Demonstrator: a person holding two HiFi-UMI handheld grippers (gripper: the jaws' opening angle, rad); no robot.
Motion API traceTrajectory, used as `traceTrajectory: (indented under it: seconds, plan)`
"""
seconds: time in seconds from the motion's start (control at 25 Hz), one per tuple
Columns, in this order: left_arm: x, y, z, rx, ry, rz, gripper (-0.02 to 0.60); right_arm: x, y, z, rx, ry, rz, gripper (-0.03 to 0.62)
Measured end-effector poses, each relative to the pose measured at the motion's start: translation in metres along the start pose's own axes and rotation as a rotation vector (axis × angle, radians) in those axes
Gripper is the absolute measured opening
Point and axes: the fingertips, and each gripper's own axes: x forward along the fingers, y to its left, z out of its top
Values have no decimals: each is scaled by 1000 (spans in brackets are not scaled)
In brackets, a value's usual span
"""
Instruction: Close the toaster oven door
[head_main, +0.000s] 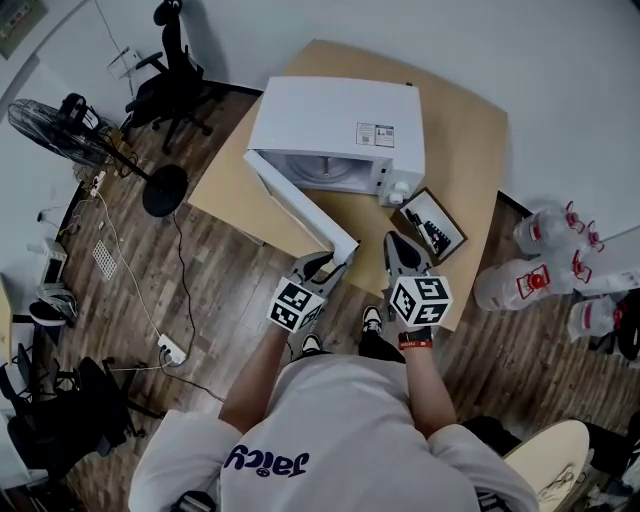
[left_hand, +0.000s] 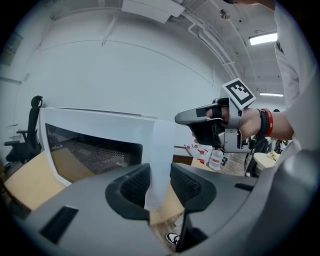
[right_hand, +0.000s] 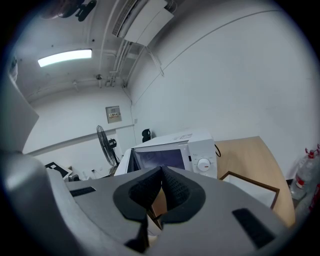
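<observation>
the left gripper view shows what the head view only hints at: the left gripper (left_hand: 160, 186) has its jaws closed narrow on the free edge of the door (left_hand: 100, 131), the white edge filling the gap between the pads. that view also catches the right gripper (left_hand: 187, 117) beyond the door, raised off the table. the right gripper view shows that gripper's jaws pressed together at the tips with nothing between them, pointing at the oven (right_hand: 192, 150), whose front is open, with a knob (right_hand: 203, 163) at its right. the head view gives the layout: the oven sits toward the back of a wooden table (head_main: 465, 150), and the door is swung out wide toward the person, its end near the table's front edge where the left gripper holds it. the right gripper is just beside, apart from the door. a picture frame (head_main: 432, 226) lies flat on the table right of the oven. around the table is a wood-plank floor (head_main: 130, 270) — a standing fan (head_main: 50, 125) and an office chair (head_main: 172, 70) to the left, water bottles (head_main: 545, 270) on the floor to the right, and a white wall (head_main: 560, 80) behind.
</observation>
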Motion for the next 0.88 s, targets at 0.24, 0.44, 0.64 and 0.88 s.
traceTrajectory:
  seconds: [0.24, 0.44, 0.64, 0.88]
  plan:
    - [9, -1, 5, -4, -9, -1, 143, 2, -4, 4, -12, 3, 8, 14]
    - [18, 1, 8, -8, -14, 1, 143, 6, -11, 8, -18, 3, 8, 14]
    - [25, 1, 11, -17, -14, 2, 143, 9, -15, 11, -20, 6, 16, 14]
    - [35, 3, 16, -17, -18, 3, 141, 13, -20, 13, -22, 7, 23, 14]
